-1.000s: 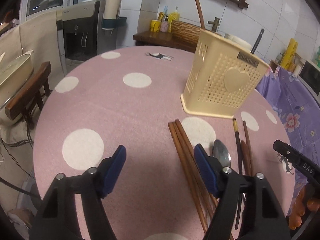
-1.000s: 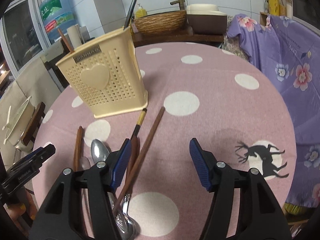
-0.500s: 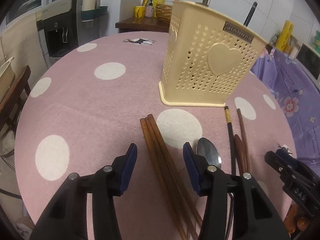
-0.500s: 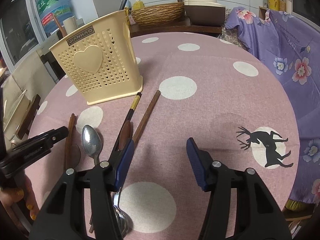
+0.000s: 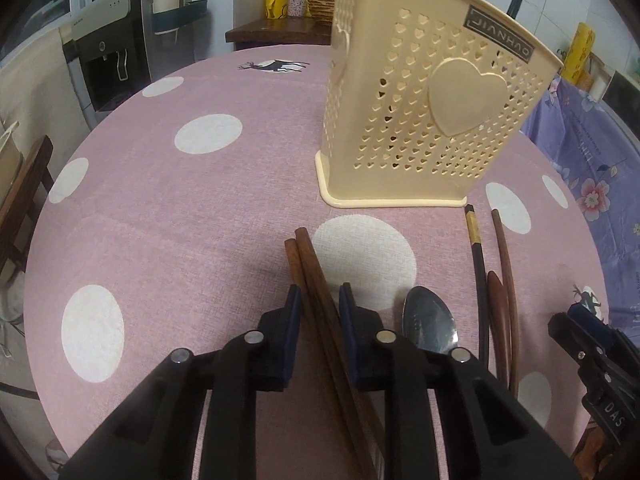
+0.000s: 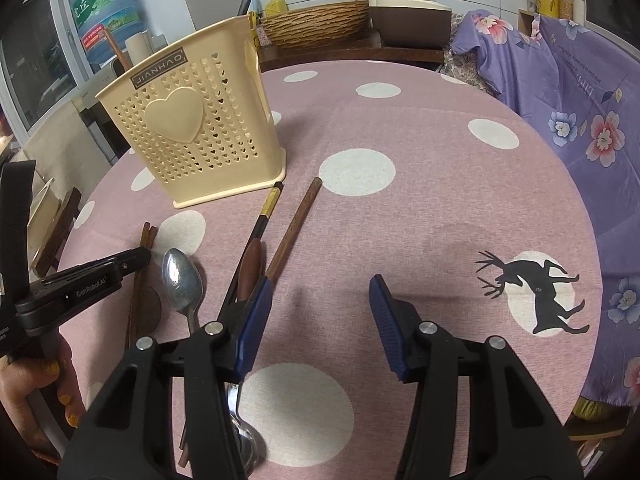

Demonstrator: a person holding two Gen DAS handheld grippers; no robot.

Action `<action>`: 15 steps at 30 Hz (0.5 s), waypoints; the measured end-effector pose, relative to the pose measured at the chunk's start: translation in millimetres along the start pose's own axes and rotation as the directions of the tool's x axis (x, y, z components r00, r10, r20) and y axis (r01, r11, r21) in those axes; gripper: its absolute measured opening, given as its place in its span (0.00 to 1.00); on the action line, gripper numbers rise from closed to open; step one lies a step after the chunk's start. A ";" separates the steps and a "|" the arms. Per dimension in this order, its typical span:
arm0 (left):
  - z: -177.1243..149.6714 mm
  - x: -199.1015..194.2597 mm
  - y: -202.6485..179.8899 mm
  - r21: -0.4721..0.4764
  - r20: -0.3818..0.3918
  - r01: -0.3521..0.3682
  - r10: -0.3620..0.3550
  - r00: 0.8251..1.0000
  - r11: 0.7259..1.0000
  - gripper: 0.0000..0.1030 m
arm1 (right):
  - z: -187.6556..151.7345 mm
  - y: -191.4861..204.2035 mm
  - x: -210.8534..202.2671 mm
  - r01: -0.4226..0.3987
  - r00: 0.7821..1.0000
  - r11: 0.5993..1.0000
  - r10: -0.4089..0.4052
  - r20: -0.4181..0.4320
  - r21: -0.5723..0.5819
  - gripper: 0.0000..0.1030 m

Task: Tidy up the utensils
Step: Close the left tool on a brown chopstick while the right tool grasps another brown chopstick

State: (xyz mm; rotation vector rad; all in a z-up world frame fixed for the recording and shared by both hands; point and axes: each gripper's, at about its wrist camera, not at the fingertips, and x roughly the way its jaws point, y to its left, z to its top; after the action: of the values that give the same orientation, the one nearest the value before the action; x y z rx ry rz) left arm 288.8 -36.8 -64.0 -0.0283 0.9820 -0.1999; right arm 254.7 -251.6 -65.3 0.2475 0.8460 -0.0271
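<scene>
A pair of brown chopsticks (image 5: 308,264) lies on the pink dotted tablecloth (image 5: 180,220). My left gripper (image 5: 320,300) straddles the pair; its jaws are closing, and a thin gap still shows at the right pad. Beside them lie a metal spoon (image 5: 430,324), a black chopstick (image 5: 478,264), a wooden spoon (image 5: 496,300) and one brown chopstick (image 5: 506,256). The cream heart-pattern holder (image 5: 420,120) stands just beyond. My right gripper (image 6: 320,308) hovers low with its jaws slowly closing and nothing between them. Its left finger is over the wooden spoon (image 6: 250,264) and black chopstick (image 6: 264,220).
The holder (image 6: 200,140) has a brown stick and a dark handle standing in it. A purple floral cloth (image 6: 580,92) hangs at the table's right edge. A wicker basket (image 6: 316,28) and a water dispenser (image 5: 116,52) stand beyond the table. A hand (image 6: 36,392) holds the left gripper (image 6: 132,260).
My left gripper slid forward and down over the brown chopstick pair, and its jaws narrowed from wide to almost touching them. The right jaws narrowed slightly; that hand stayed put.
</scene>
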 end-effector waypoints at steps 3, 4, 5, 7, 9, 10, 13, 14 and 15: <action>-1.2 -4.9 6.6 -0.013 0.007 0.015 -0.015 1.000 1.000 0.12 | 0.6 0.7 1.9 -0.021 1.000 1.000 0.021 -0.014 0.006 0.44; -2.1 -7.5 9.7 -0.016 0.011 0.020 -0.020 1.000 1.000 0.12 | 0.9 1.2 2.5 -0.020 1.000 1.000 0.021 -0.016 0.005 0.43; -2.7 -10.0 13.0 -0.022 0.018 0.026 -0.025 1.000 0.999 0.12 | 1.3 1.5 3.0 -0.019 1.000 1.000 0.019 -0.015 0.003 0.43; -3.9 -14.1 20.5 -0.039 0.026 0.029 -0.028 0.999 0.999 0.11 | 2.1 1.3 4.5 -0.018 1.000 1.000 0.019 -0.018 0.009 0.43; -4.2 -16.2 27.7 -0.049 0.030 0.027 -0.025 0.999 0.998 0.10 | 3.1 1.2 7.0 -0.026 0.999 1.000 0.026 -0.028 0.017 0.43; -6.2 -17.2 31.9 -0.056 0.030 0.029 -0.027 0.999 0.998 0.10 | 3.7 1.4 8.1 -0.030 0.999 0.999 0.031 -0.032 0.019 0.43; -9.3 -17.9 44.4 -0.075 0.022 0.048 -0.046 0.999 0.996 0.10 | 5.7 4.6 10.8 -0.027 0.999 1.000 0.028 -0.036 0.009 0.43; -9.3 -17.1 49.0 -0.083 0.019 0.053 -0.052 0.998 0.995 0.10 | 6.3 5.7 11.9 -0.029 0.999 1.000 0.029 -0.039 0.007 0.43; -9.6 -16.0 54.4 -0.093 0.014 0.060 -0.059 0.998 0.994 0.10 | 7.1 6.2 13.2 -0.030 0.999 1.000 0.031 -0.043 0.008 0.43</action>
State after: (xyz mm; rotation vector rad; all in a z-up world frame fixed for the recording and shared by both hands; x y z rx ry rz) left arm 280.7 20.1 -62.4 -0.1444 0.9792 -0.2079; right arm 269.4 -246.2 -69.3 0.2690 0.8846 0.0035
